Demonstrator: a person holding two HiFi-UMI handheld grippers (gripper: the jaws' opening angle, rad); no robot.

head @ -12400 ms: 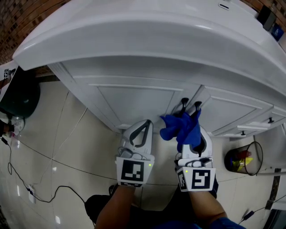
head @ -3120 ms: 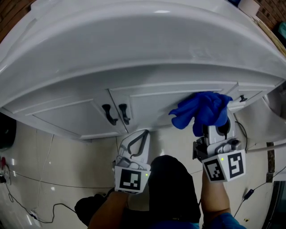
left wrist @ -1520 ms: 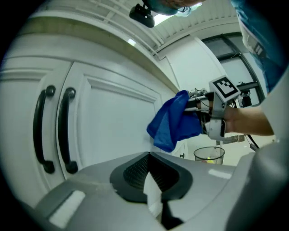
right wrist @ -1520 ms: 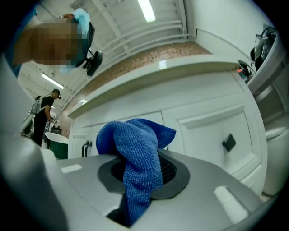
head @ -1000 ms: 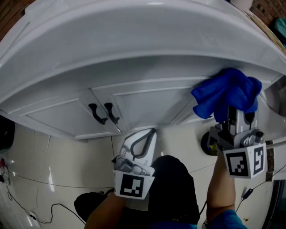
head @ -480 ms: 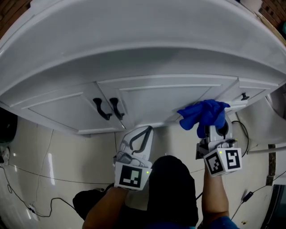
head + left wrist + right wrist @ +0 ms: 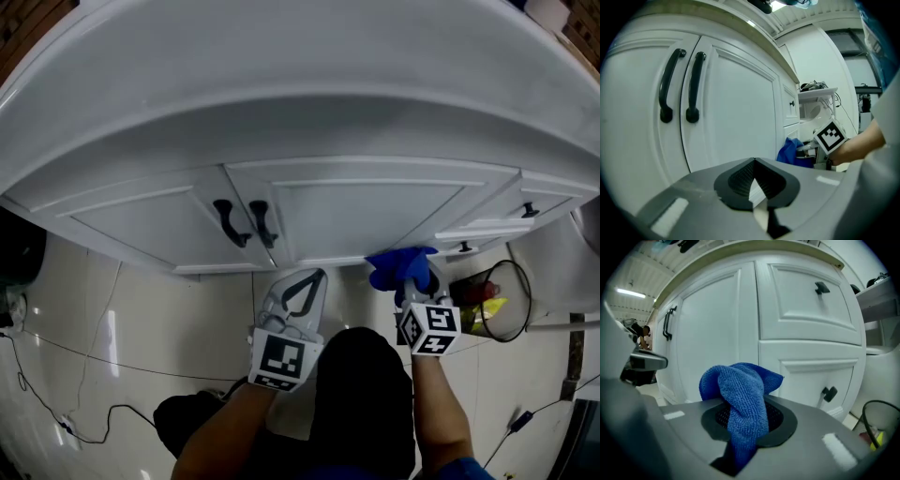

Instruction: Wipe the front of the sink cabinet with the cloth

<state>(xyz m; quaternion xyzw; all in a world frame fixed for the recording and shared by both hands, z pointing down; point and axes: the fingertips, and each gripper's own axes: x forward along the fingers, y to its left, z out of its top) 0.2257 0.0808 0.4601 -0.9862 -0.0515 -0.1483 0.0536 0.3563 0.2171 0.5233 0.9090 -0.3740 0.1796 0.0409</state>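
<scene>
You are in the wiping step, low down on the cabinet front. Your right tongs (image 7: 407, 283) bring the cloth (image 7: 398, 266) to the bottom edge of the door (image 7: 366, 211) straight ahead of them. I cannot tell whether the cloth touches the paint or sits just off it. By the look of things, most of the front above the tongs is yet to be covered from here. The next move calls for pressing the bunched cloth flat to the panel and sweeping upward or sideways, with steady contact.

The right tongs are clamped on the cloth. One fold is pinched between the jaws, the bulk is heaped over the tips, and a tail hangs back toward you. The left tongs (image 7: 300, 287) have their jaws together with nothing between them. They are held off the door and touch nothing.

Past the left tongs, up and to their left, the two black handles (image 7: 695, 84) stand side by side. To the right of the right tongs are drawer fronts with a small knob (image 7: 829, 393) that could snag the cloth. Farther right stands a wire bin (image 7: 497, 300).
</scene>
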